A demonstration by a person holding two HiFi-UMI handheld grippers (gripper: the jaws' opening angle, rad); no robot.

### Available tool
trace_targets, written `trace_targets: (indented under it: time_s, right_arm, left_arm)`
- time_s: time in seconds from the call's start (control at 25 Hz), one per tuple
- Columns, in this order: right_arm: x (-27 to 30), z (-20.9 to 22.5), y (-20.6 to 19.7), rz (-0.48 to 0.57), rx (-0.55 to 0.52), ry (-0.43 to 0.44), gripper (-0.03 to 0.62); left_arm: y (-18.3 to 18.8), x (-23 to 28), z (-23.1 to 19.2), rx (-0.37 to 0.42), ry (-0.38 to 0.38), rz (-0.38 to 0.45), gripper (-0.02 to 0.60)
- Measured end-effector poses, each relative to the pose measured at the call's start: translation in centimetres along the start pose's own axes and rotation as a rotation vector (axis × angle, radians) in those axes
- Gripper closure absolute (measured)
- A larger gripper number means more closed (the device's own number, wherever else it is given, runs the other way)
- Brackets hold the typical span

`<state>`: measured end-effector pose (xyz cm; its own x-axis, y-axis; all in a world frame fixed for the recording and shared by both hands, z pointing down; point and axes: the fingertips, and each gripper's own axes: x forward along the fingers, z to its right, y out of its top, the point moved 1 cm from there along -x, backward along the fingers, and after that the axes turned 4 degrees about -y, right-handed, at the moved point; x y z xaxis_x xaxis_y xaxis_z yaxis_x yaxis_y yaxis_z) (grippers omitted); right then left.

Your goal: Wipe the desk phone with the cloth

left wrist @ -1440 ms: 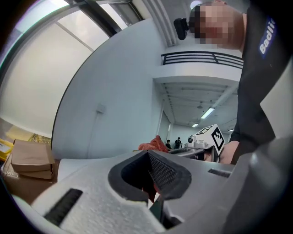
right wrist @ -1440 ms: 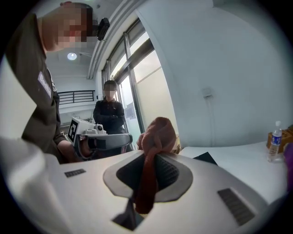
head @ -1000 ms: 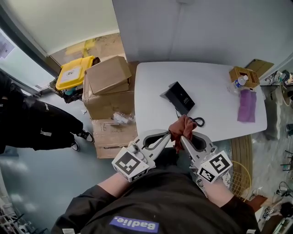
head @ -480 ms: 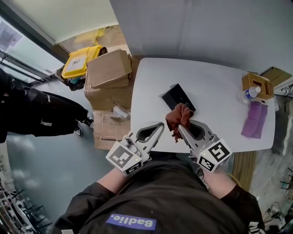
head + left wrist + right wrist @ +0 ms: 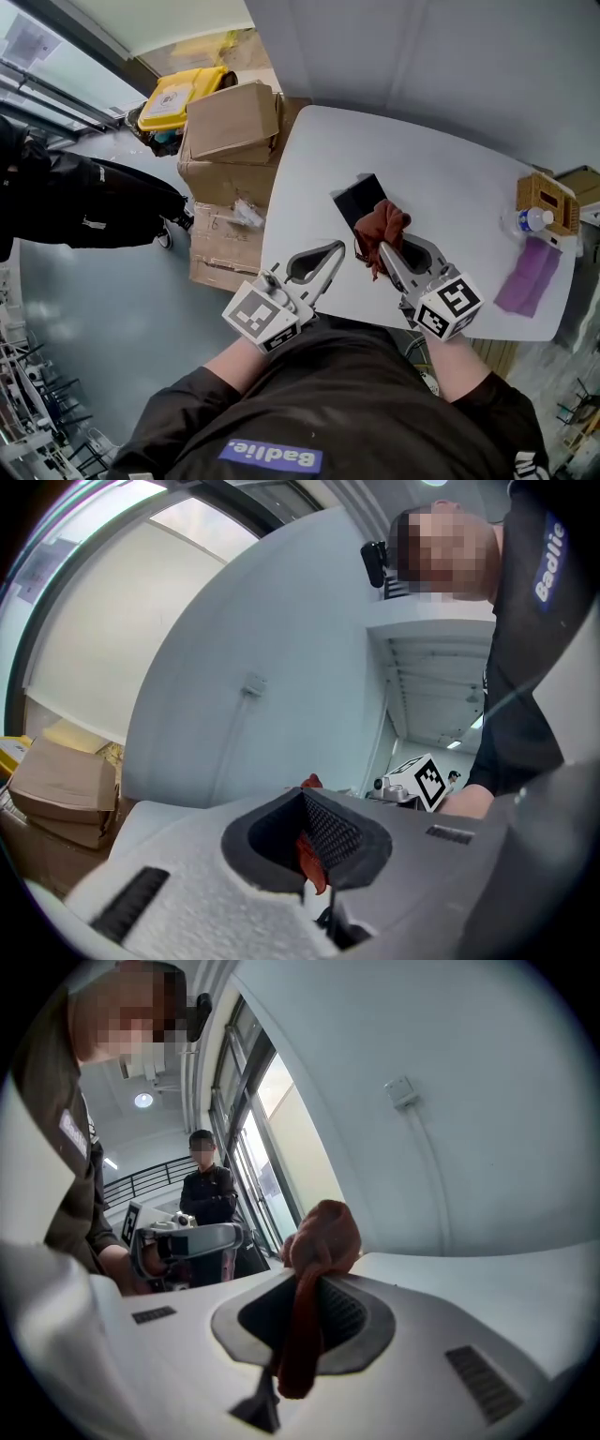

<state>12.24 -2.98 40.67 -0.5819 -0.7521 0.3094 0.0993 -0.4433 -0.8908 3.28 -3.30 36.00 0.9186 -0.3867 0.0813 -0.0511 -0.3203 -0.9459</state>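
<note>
- Step in hand: approach. The right gripper [image 5: 383,249] carries the rust-red cloth [image 5: 380,223] toward the black desk phone [image 5: 356,197]. Wiping itself does not look started yet.
- The phone lies flat on the white table [image 5: 450,178], near the front-left part, well apart from the purple rag [image 5: 528,277] and the water bottle [image 5: 531,220] at the right end.
- In the head view the bunched cloth overlaps the phone's near right corner. Whether it touches the phone or only hangs above it cannot be told.
- Right jaws: pressed together on the cloth. In the right gripper view a twisted strip runs down between the pads and the main bunch sticks out past the tips.
- Left gripper [image 5: 335,249]: jaws together or nearly so, w/ only a narrow slit. A red sliver shows in that slit in the left gripper view, prob. the cloth seen beyond, since the head view shows the tips bare and apart from the cloth.
- Next move, as a judgement: lower the bunch flat on the phone top and drag it across w/ light pressure. The phone looks light and may slide, so the left gripper could steady its edge.
- Risk: a tight bunch gives little contact area, so it may need several passes.
</note>
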Motion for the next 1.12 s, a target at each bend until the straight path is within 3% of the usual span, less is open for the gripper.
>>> trace_targets:
  time_s: [0.68, 1.12]
  right_arm:
    - [8.9, 8.1, -4.1, -0.16, -0.074, 0.002, 0.545]
    - [10.5, 9.9, -8.8, -0.233, -0.077, -0.003, 0.546]
  left_arm:
    - [-1.2, -0.4, -2.9, -0.035, 0.138, 0.007, 0.568]
    - [-1.9, -0.4, -3.1, -0.048, 0.159, -0.025, 0.568]
